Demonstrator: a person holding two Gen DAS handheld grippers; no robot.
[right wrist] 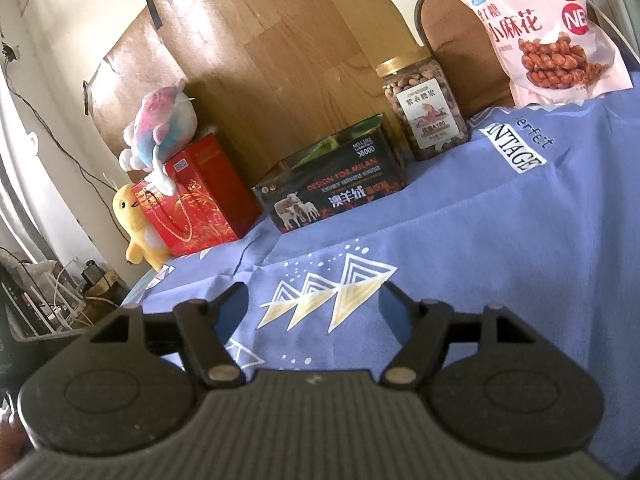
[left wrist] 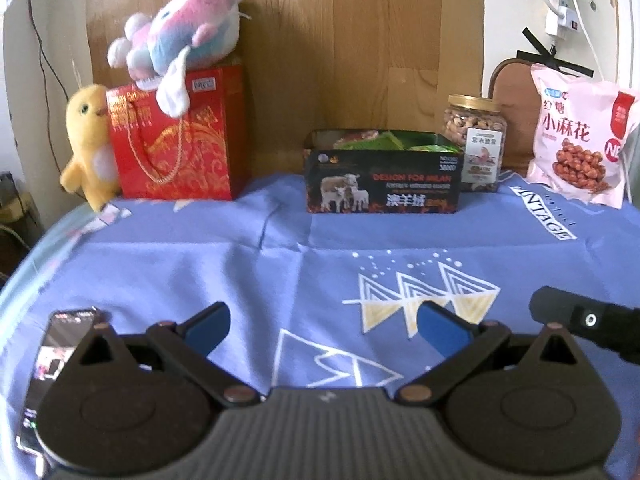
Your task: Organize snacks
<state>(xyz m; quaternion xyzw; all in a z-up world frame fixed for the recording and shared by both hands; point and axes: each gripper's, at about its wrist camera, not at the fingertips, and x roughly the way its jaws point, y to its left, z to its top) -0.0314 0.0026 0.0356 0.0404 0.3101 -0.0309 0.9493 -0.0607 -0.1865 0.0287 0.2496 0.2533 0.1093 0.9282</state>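
Both claws hover low over a blue tablecloth (left wrist: 200, 248) printed with white and yellow triangles. The left gripper (left wrist: 324, 326) stands wide with nothing between its blue pads; the right gripper (right wrist: 314, 304) is also spread wide and empty.

At the left claw's left side a phone (left wrist: 60, 344) lies on the cloth, partly covered by the claw's body. At its right a black tool part (left wrist: 576, 320) enters, cut off by the frame edge.

Ahead of both claws, at the table's far edge, sits the black open-topped box (left wrist: 382, 184), its long side facing the claws and running left to right; green packets show inside, hard to make out. Just right of it stands a nut jar (left wrist: 476, 140) upright with a gold lid. Further right a pink snack bag (left wrist: 580, 136) leans upright against a chair back. Left of the box stands a red gift bag (left wrist: 176, 140) with a pastel plush (left wrist: 184, 32) on top and a yellow plush (left wrist: 88, 140) beside it. A wood-grain panel (left wrist: 360, 40) covers the wall behind.
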